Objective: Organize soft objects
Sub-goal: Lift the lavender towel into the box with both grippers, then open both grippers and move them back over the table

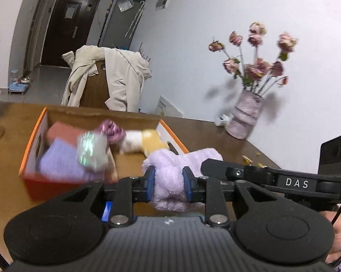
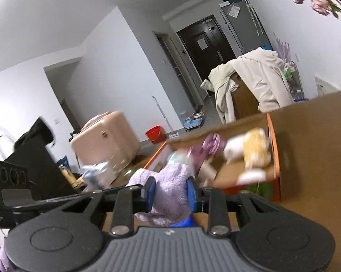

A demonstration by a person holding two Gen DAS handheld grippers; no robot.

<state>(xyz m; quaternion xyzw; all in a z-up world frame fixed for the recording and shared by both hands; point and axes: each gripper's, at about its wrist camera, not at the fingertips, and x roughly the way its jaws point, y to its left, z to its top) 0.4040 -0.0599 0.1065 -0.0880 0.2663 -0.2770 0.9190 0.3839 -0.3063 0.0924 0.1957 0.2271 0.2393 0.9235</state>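
A fluffy lilac towel (image 1: pixel 193 156) hangs above the brown table, gripped at both ends. My left gripper (image 1: pixel 168 181) is shut on one bunched end, its blue pads pressing the pile. In the right wrist view my right gripper (image 2: pixel 171 190) is shut on the towel (image 2: pixel 170 172) as well. Just beyond stands an open orange-rimmed cardboard box (image 1: pixel 29 145). It holds a pink folded cloth (image 1: pixel 63 131), a lilac folded cloth (image 1: pixel 57 161), a shiny pouch (image 1: pixel 92 149), a purple knitted item (image 1: pixel 111 128) and a white and yellow plush toy (image 1: pixel 143 140). The box is motion-blurred.
A pink vase of dried roses (image 1: pixel 247 115) stands at the table's far right by the wall. A chair draped with a cream coat (image 1: pixel 116 74) is behind the box. A black device (image 1: pixel 336 151) sits at the right. A pink case (image 2: pixel 104 136) and red bucket (image 2: pixel 155 133) are on the floor.
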